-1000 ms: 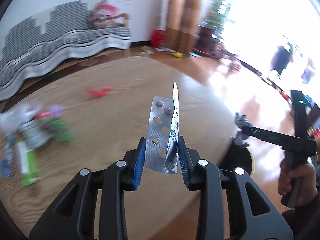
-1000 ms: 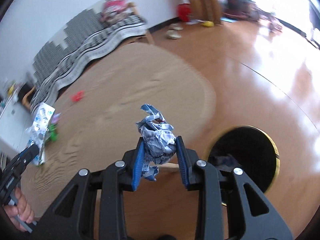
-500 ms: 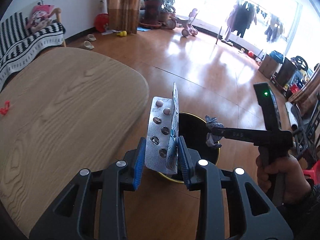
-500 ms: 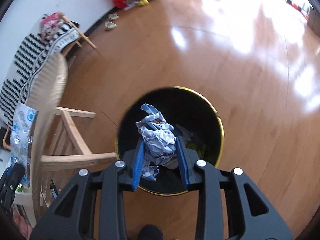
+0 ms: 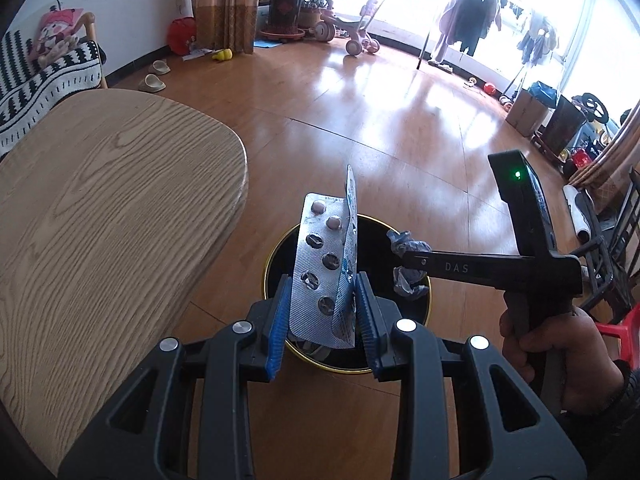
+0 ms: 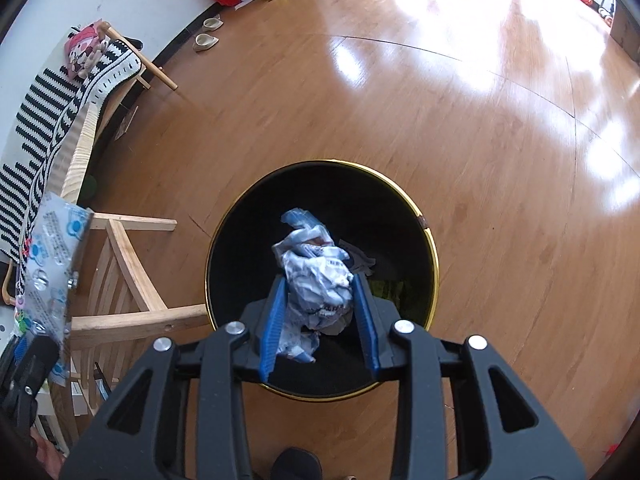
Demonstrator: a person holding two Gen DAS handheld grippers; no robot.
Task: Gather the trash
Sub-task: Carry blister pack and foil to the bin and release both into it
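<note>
My right gripper (image 6: 320,316) hangs over the black bin (image 6: 434,248); its jaws have just been opening, and the crumpled wrapper (image 6: 316,276) sits loose between them with a gap on the right pad, so I judge it is about to drop. My left gripper (image 5: 322,320) is clenched on the pill blister pack (image 5: 320,272), also above the bin. Some rubbish already lies inside. Beyond, the bench (image 5: 100,208) end in view looks bare.
</note>
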